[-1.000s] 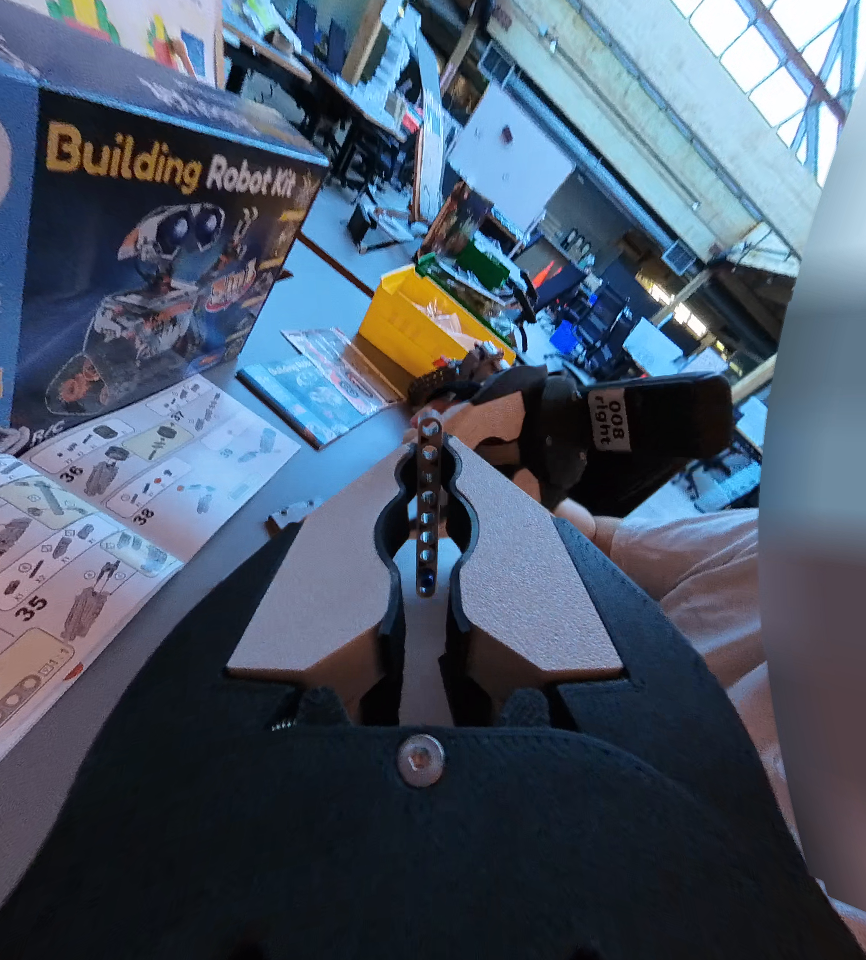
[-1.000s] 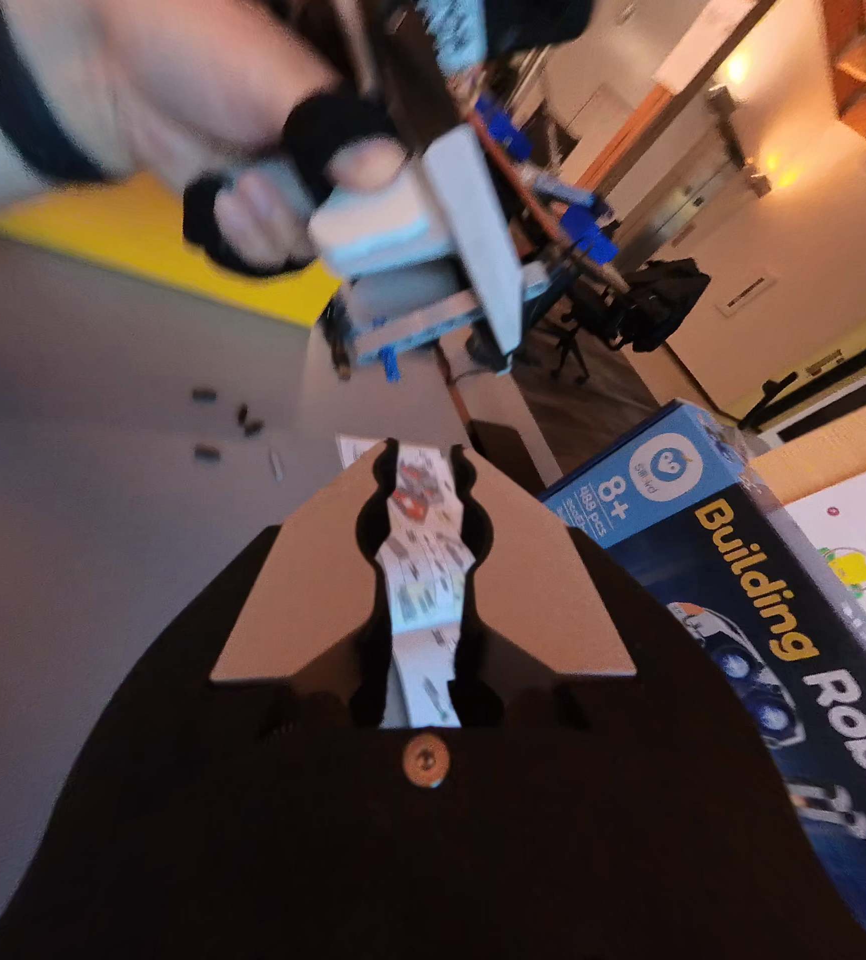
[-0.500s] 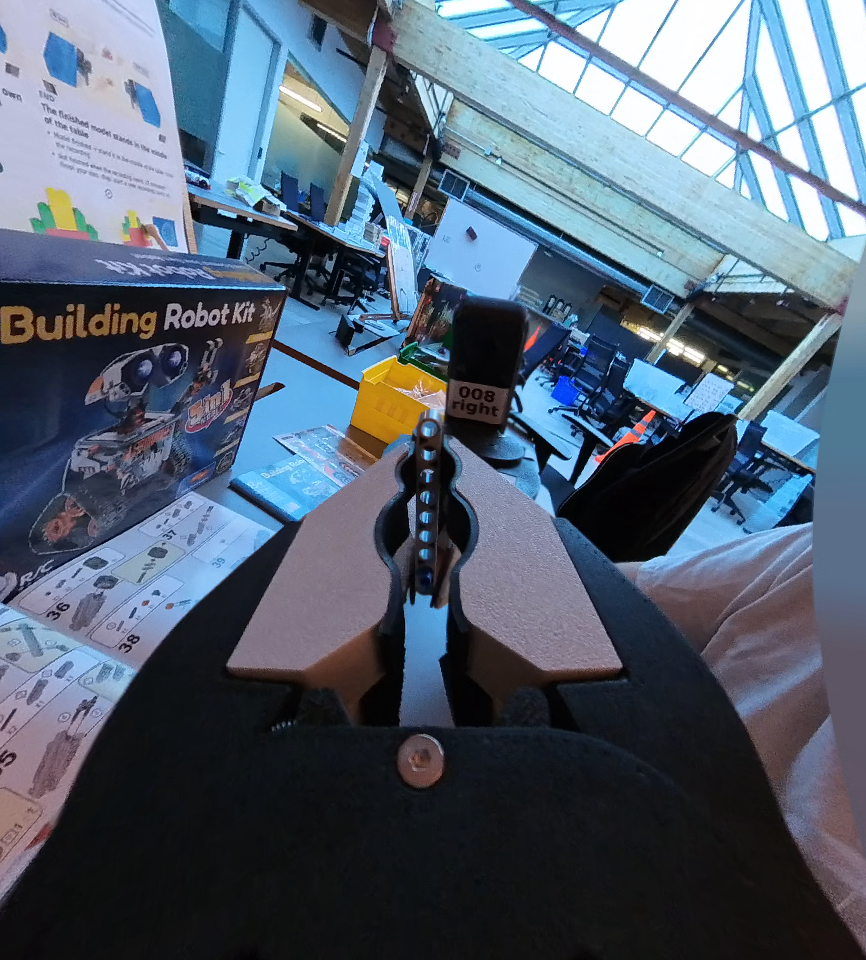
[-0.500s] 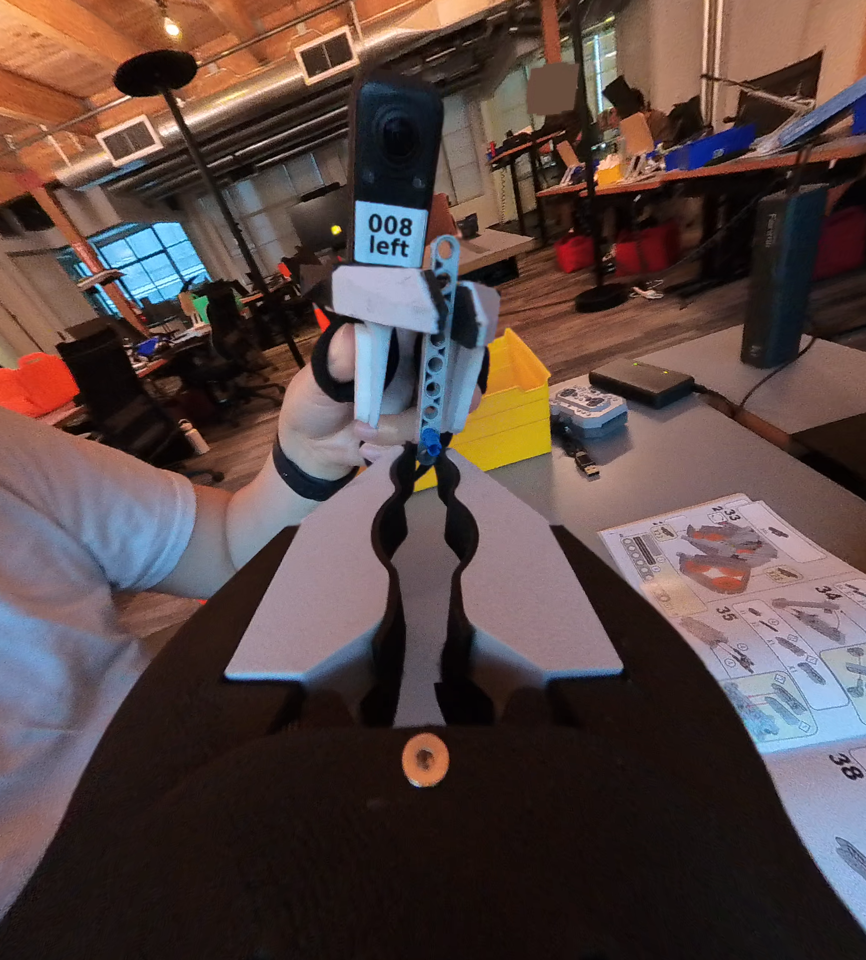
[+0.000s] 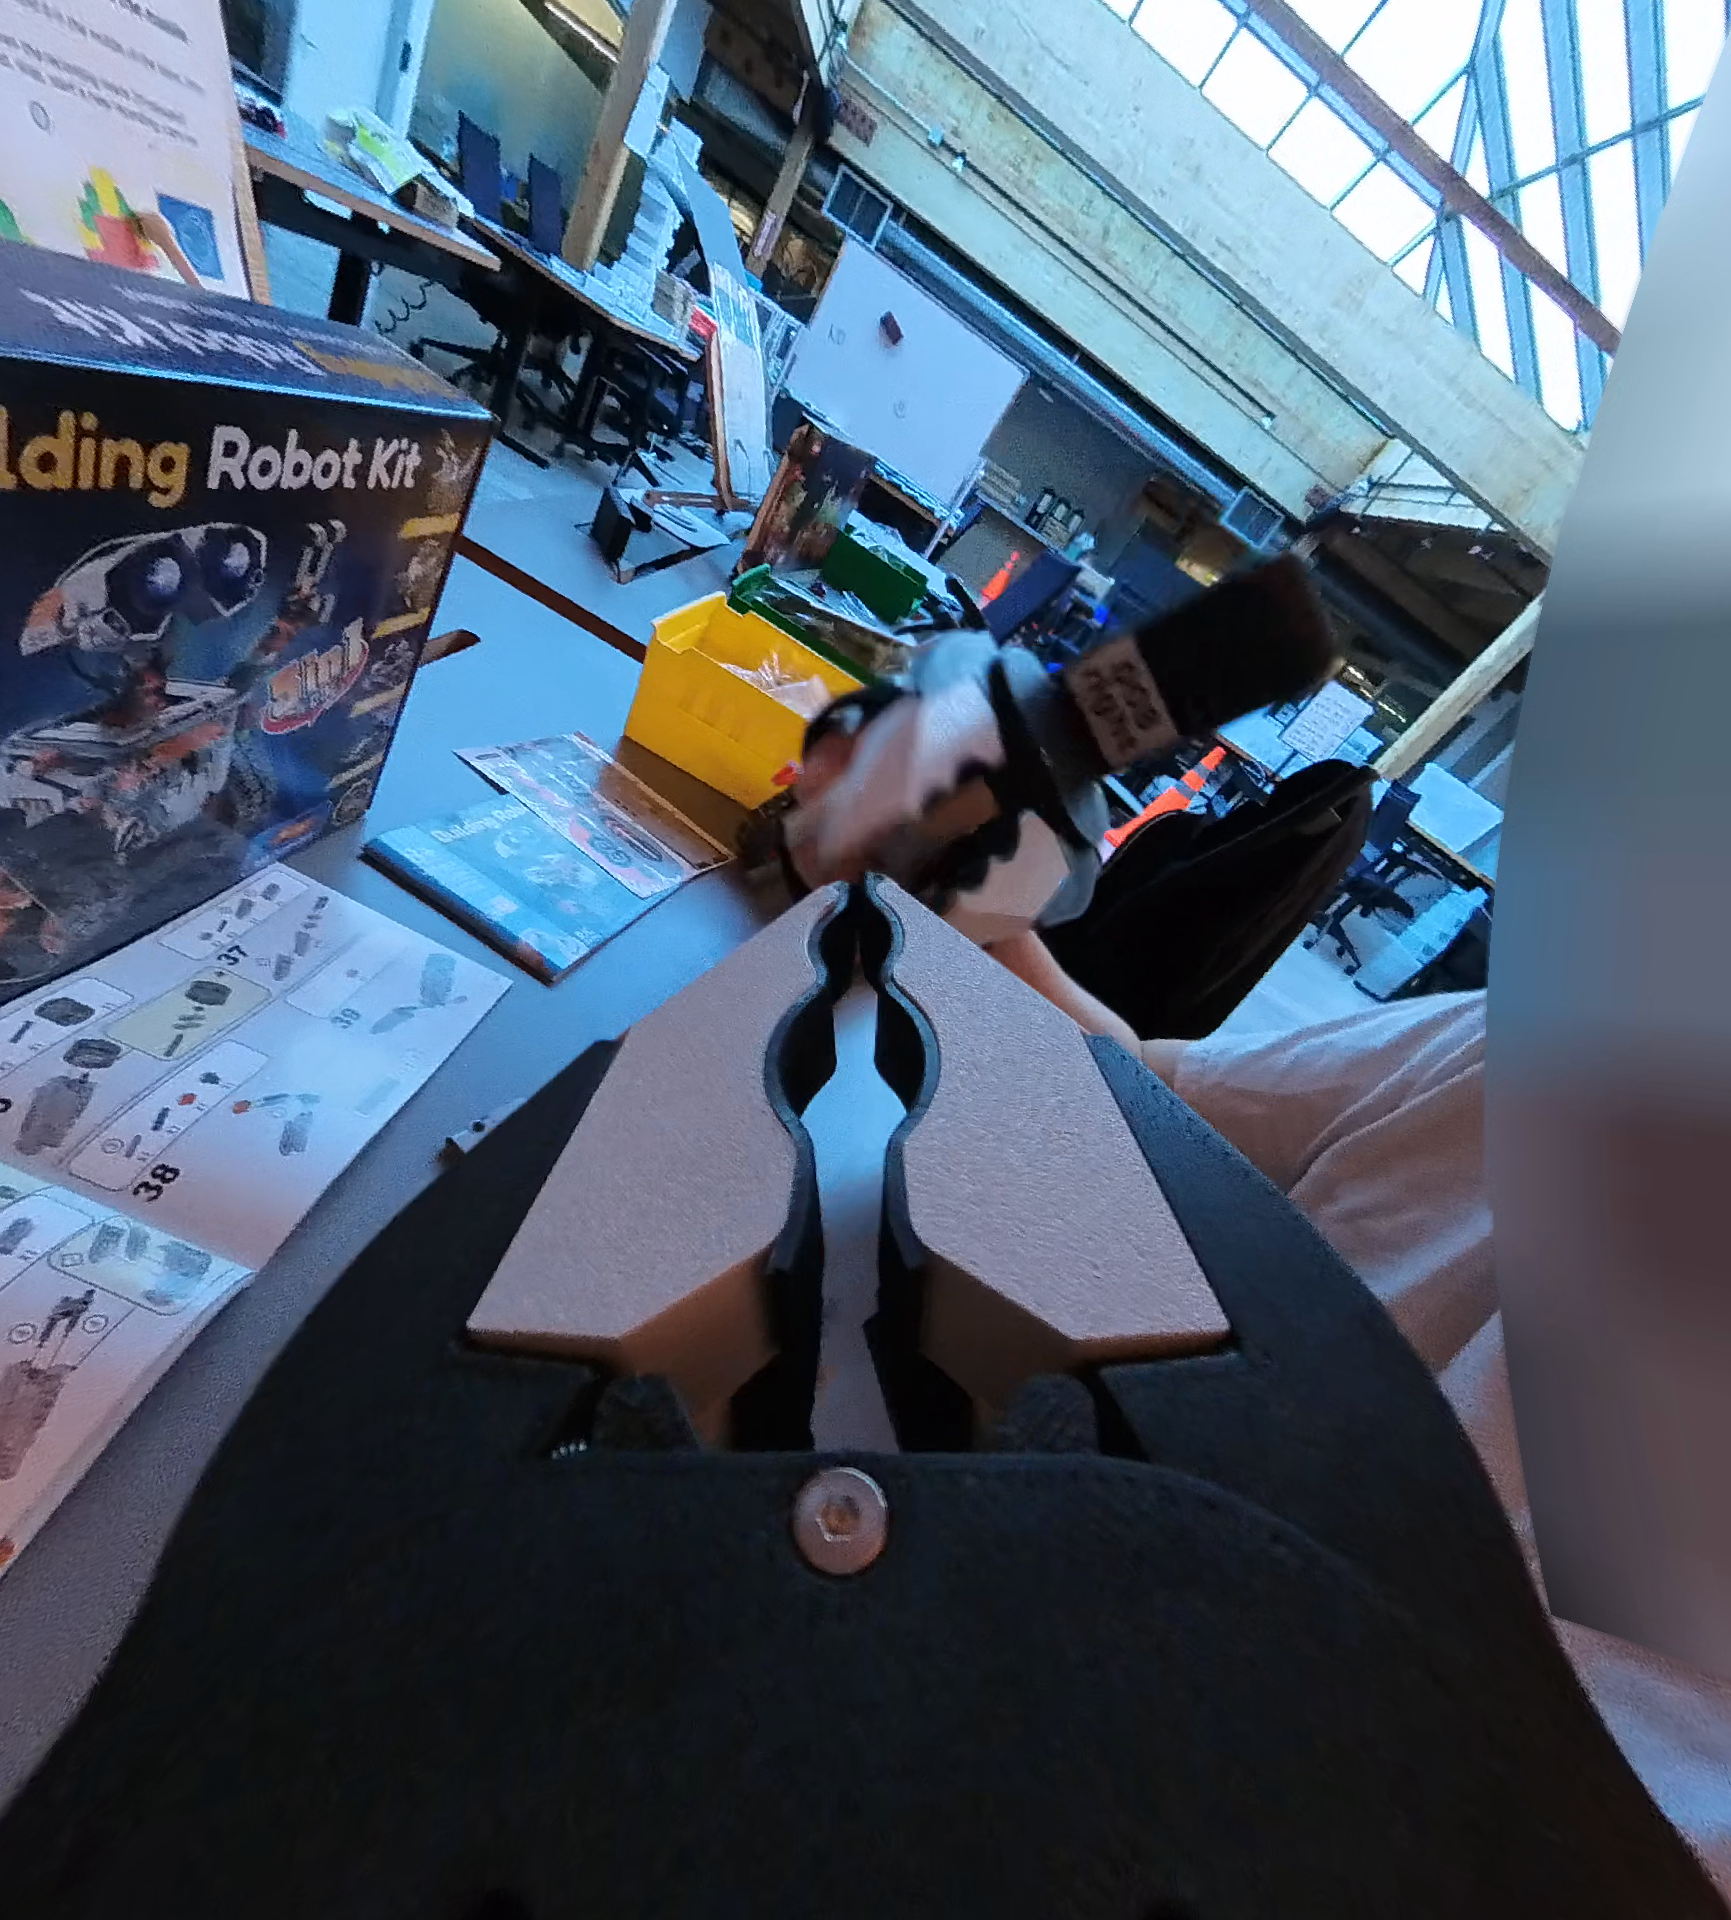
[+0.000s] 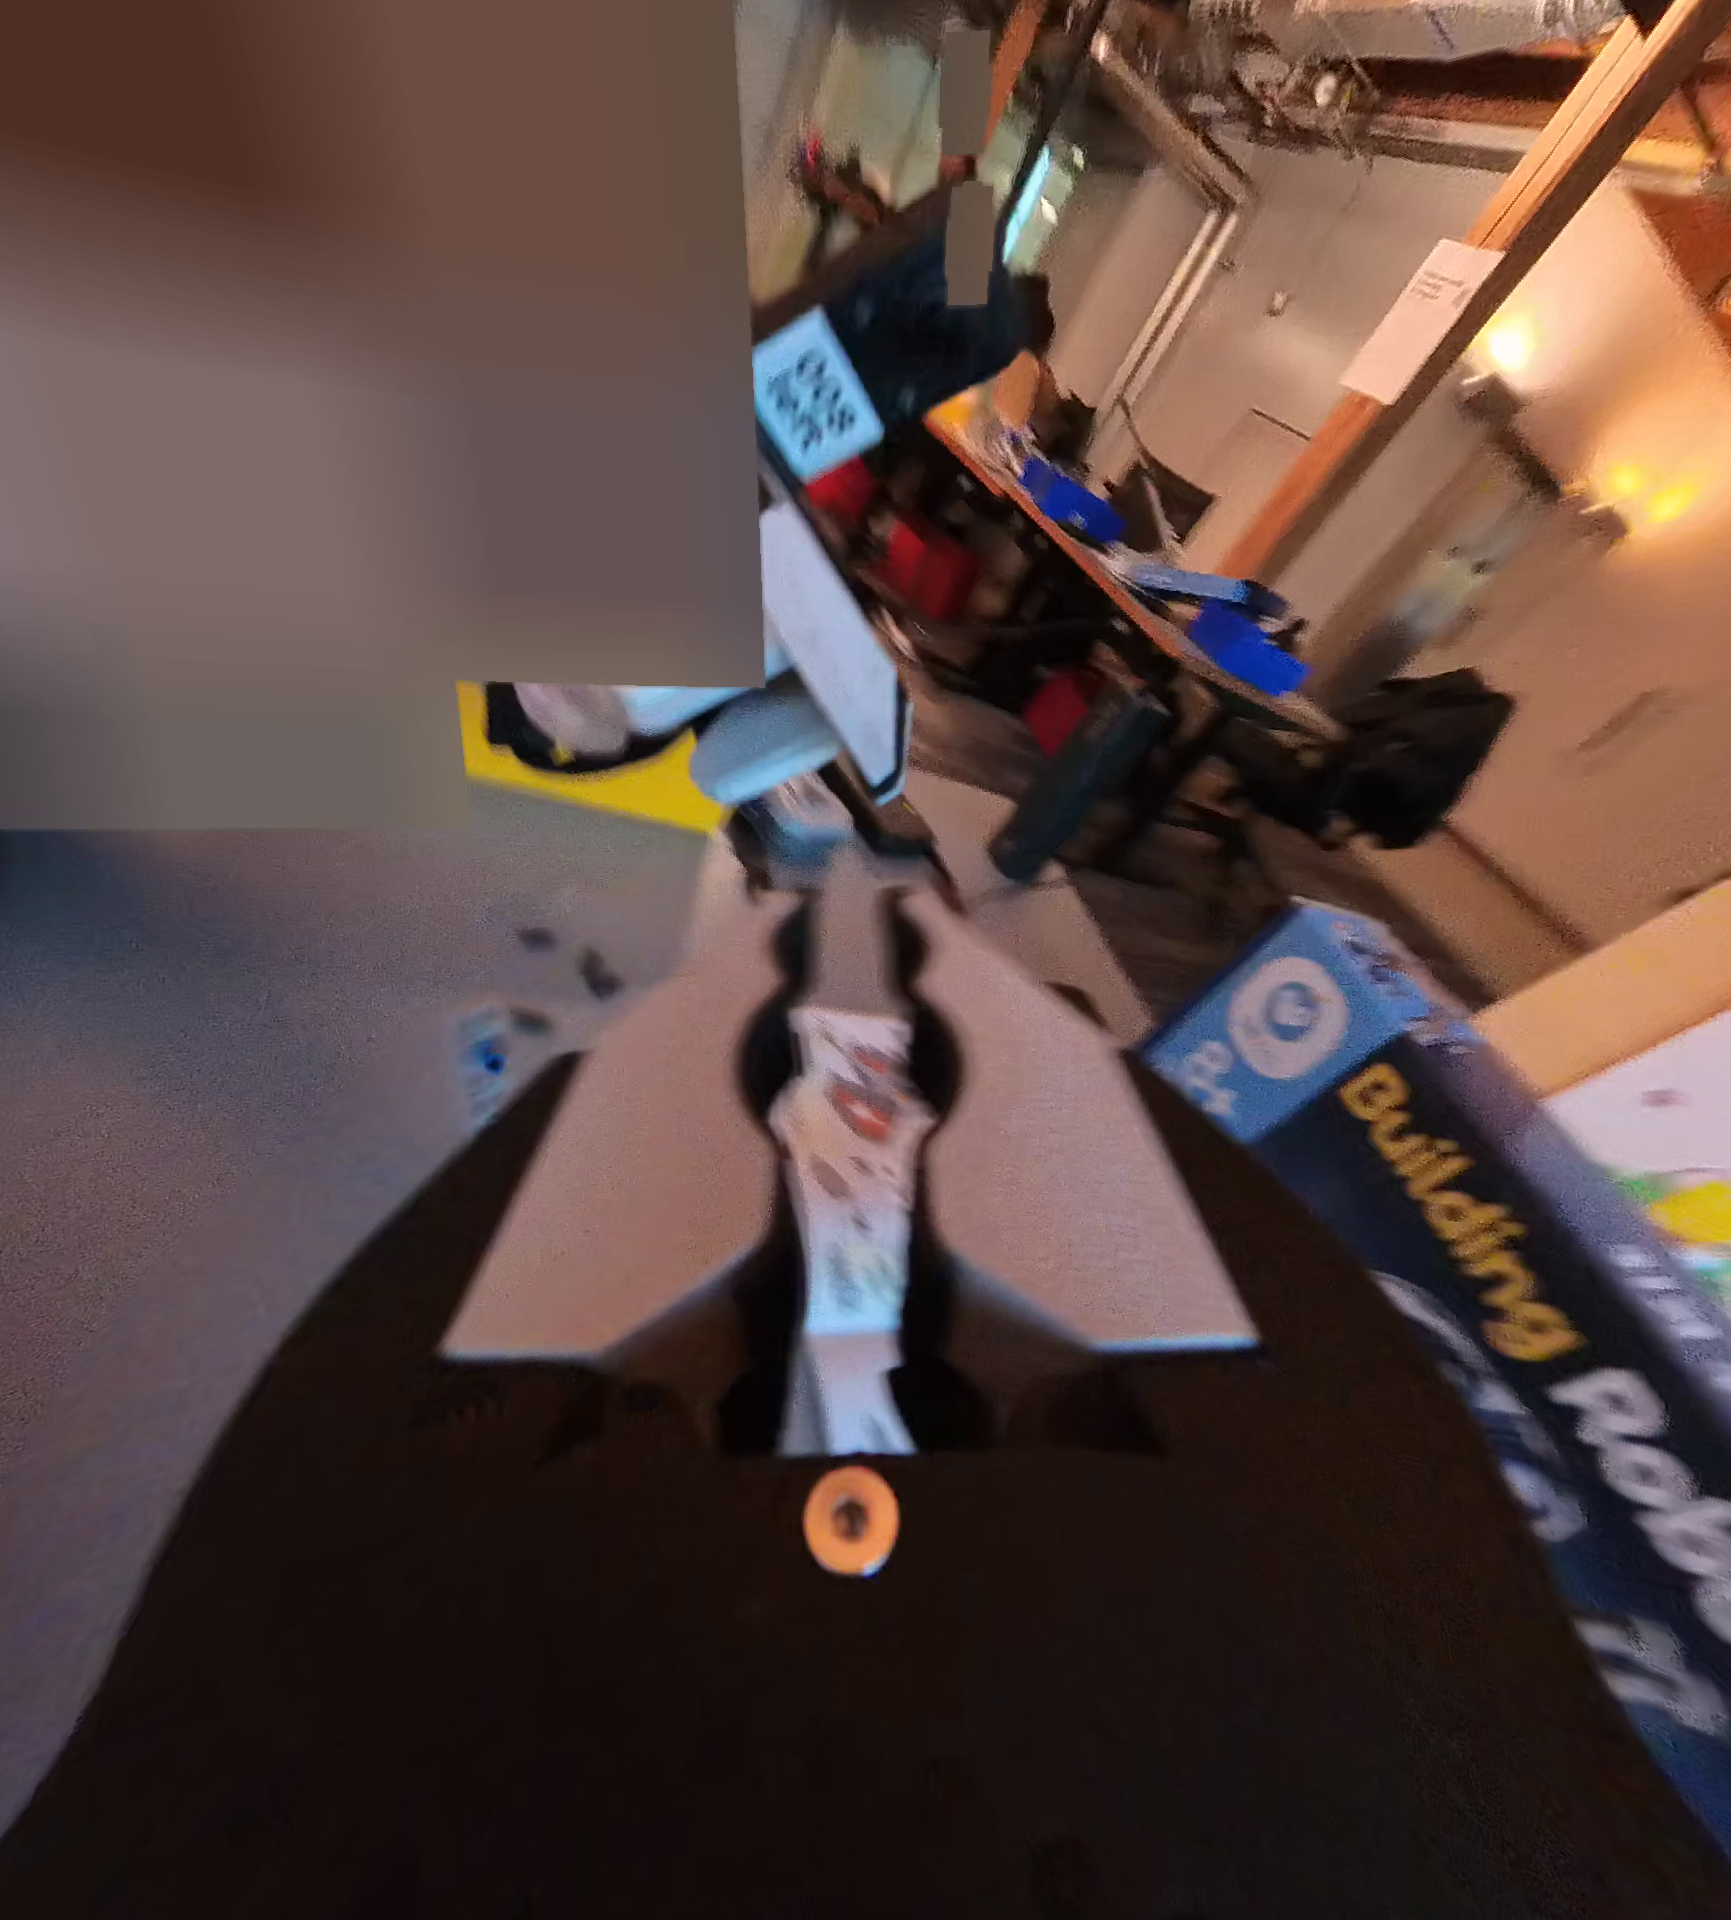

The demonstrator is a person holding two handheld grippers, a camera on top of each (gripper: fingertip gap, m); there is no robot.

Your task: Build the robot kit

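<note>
- Left gripper [image 5: 861, 896], status?
- Clenched. Tips meet or nearly so, nothing btwn the fingers. It's up over the near edge of the grey table [image 5: 549, 675], pointing toward the yellow bin [image 5: 715, 707].
- What's around it?
- Open instruction manual [image 5: 217, 1039] lies flat on its left, w/ the robot kit box [image 5: 165, 623] standing behind the manual. A closed booklet [image 5: 528, 873] sits btwn manual and bin, near the bin.
- And the right gripper [image 6: 850, 920]?
- Fingers apart by a narrow gap, nothing seen in it, tho its view is heavily blurred. It's above the table, tilted; the manual shows thru the gap. Kit box is close on its right, a few small dark parts [image 6: 580, 966] are scattered on the tabletop ahead-left.
- Both grippers near each other?
- Yes. In the left wrist view the right one is just past the left tips, in front of the bin, blurred. Can't tell if it carries anything from that view.
</note>
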